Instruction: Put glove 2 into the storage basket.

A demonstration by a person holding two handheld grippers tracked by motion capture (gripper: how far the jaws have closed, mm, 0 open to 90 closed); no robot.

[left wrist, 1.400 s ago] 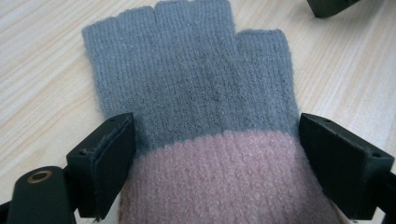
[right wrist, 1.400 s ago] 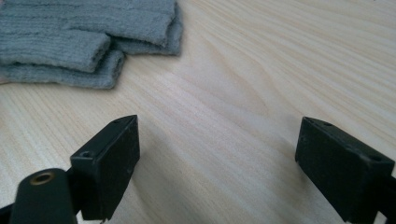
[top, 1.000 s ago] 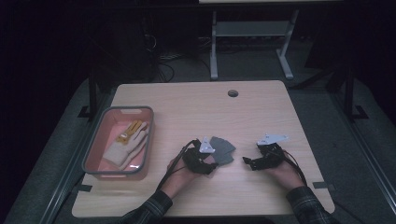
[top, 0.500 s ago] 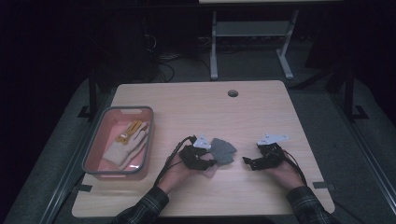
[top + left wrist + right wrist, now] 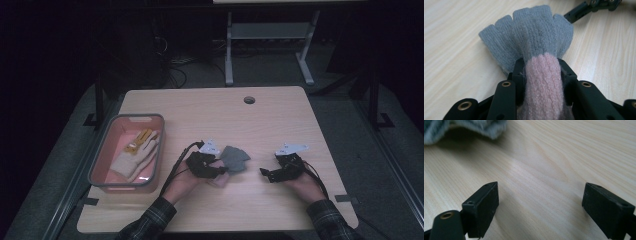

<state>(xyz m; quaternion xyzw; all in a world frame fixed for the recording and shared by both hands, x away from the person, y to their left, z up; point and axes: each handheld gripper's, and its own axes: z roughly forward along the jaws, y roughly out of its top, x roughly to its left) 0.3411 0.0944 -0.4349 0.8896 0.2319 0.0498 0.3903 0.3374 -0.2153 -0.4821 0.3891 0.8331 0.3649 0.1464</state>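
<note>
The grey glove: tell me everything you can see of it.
The grey glove is a fuzzy knit with short, stubby fingers fanned out and a pink ribbed cuff. The left claw is shut on it where the cuff meets the grey part, jaws pressing from both sides. Its fingers point away from that claw and rest on the wooden table, mid-table, right of the pink bin. The right claw is open nearby, not touching it.

glove [image 5: 534, 45] cuff hidden in left tool [image 5: 543, 75]
</note>
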